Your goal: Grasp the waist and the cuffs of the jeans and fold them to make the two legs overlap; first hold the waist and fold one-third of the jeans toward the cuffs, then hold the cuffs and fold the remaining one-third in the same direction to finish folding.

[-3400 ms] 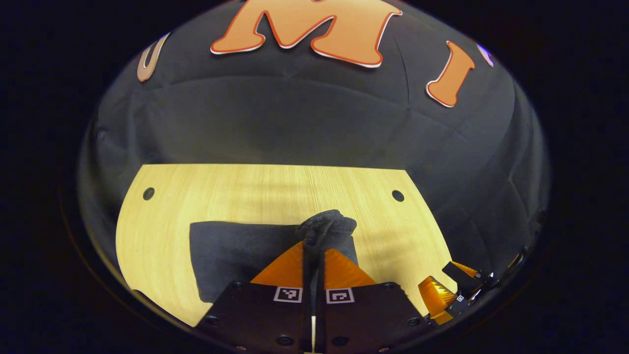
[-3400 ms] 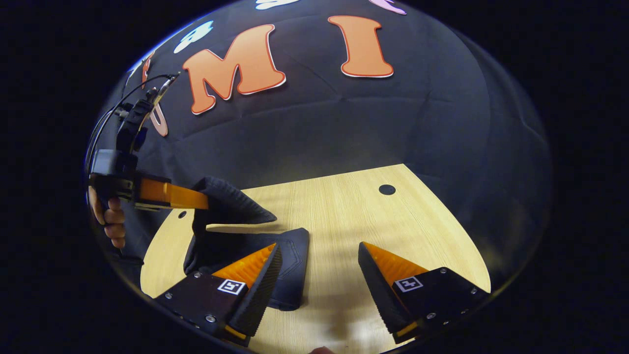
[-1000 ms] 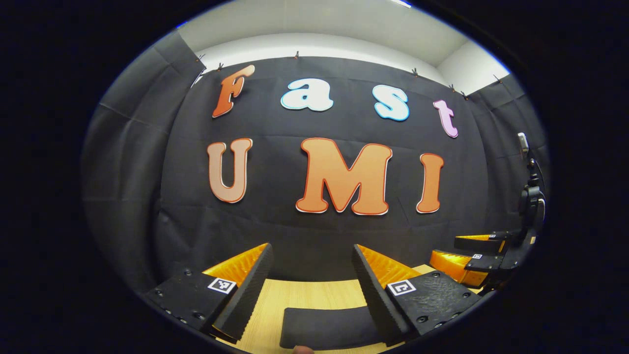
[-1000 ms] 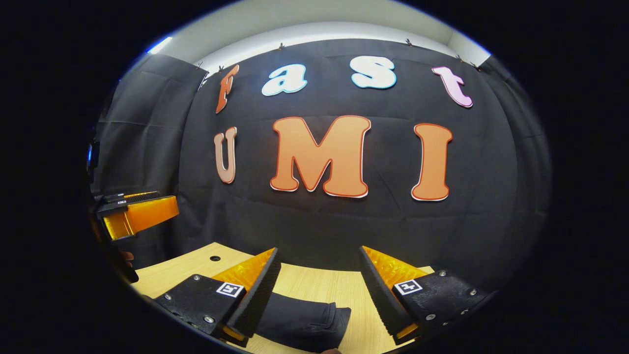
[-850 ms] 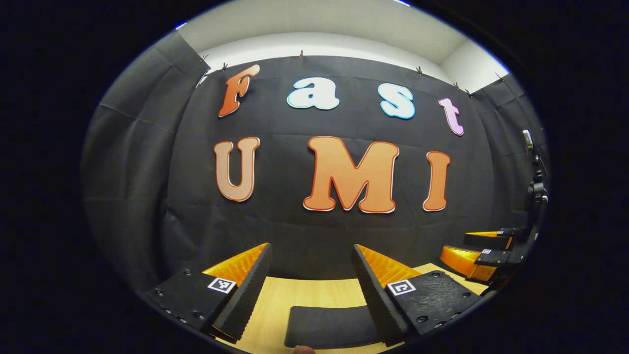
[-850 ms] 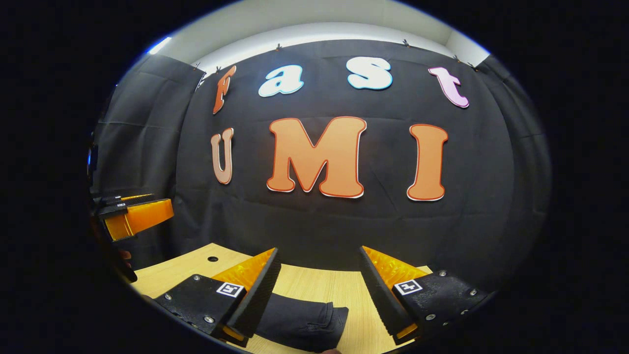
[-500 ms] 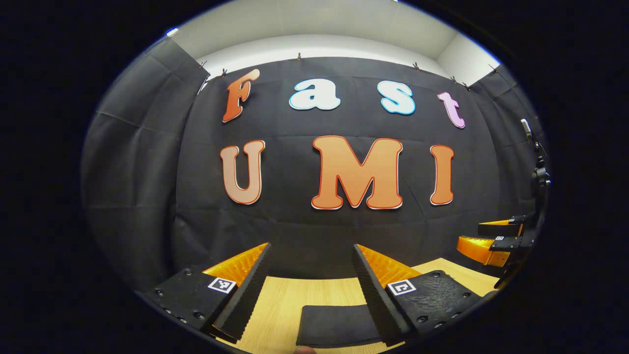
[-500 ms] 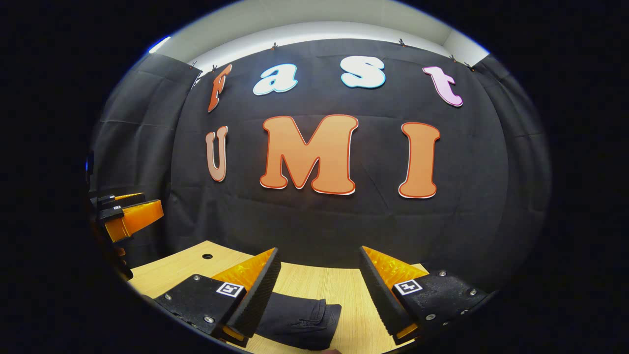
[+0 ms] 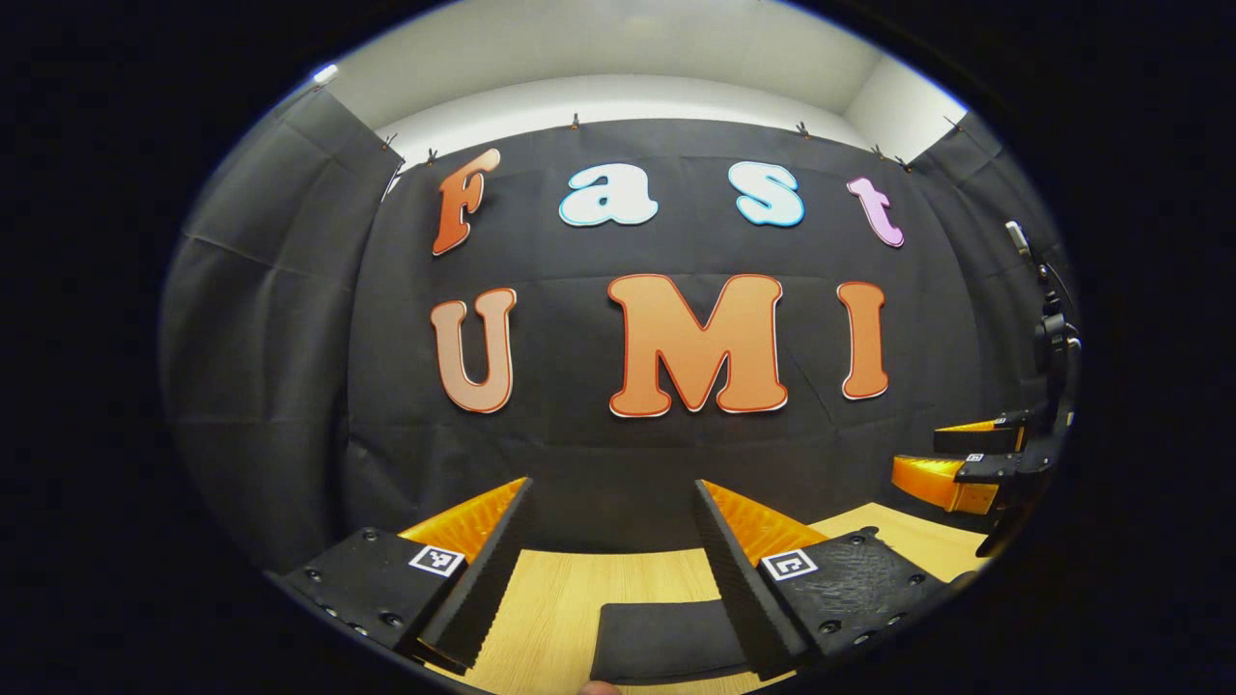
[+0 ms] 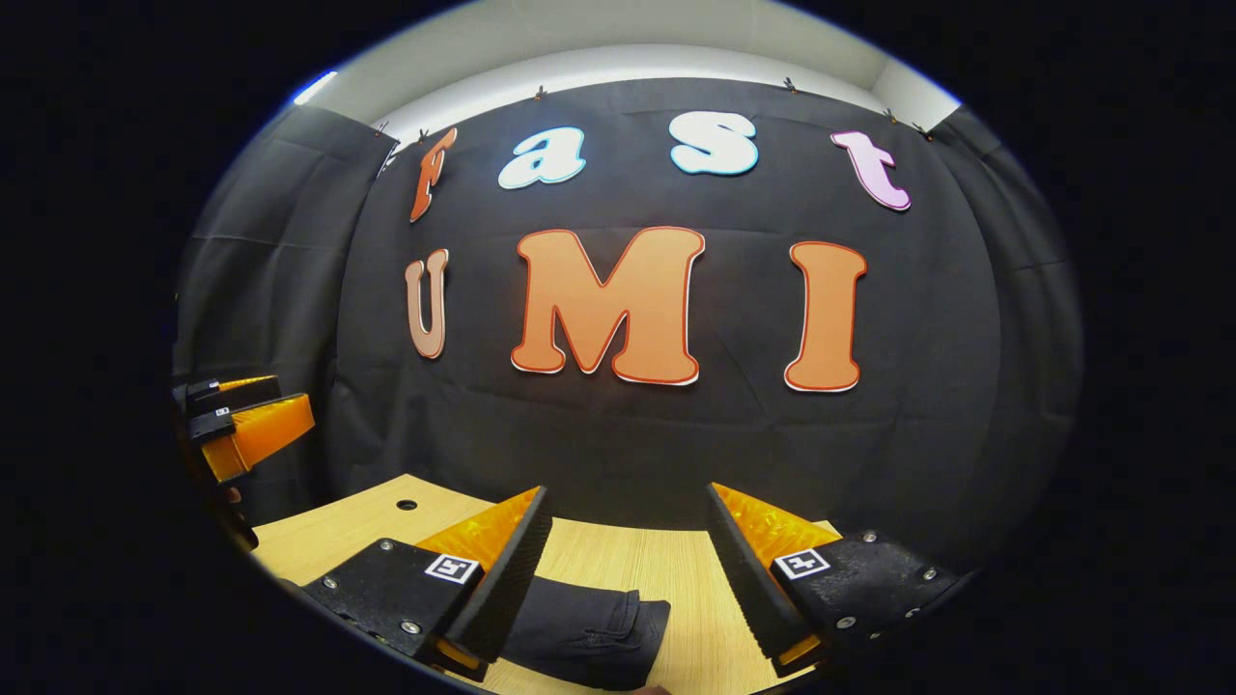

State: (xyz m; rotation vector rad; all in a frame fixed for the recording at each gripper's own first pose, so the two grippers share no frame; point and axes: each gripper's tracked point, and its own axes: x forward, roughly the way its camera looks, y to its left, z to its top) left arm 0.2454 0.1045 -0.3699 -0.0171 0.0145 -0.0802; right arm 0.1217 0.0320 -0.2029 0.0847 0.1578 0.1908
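1. Two grippers are raised above one worktop (image 9: 560,589), which carries the load; its pale wood surface extends toward the black booth wall (image 10: 628,434).
2. Jeans (image 10: 589,627): a compact dark bundle lying flat on the worktop, below and between the fingers in both the left gripper view and the right gripper view. Judgement: the folds appear complete, since no leg trails out.
3. Left gripper (image 9: 612,541): fingers apart, holding nothing, lifted clear of the jeans (image 9: 666,637). Judgement: this spacing suits a withdrawal after release.
4. Right gripper (image 10: 628,550): fingers apart, empty, likewise above the bundle.
5. Each gripper appears at the edge of the other's view, well apart from the bundle.
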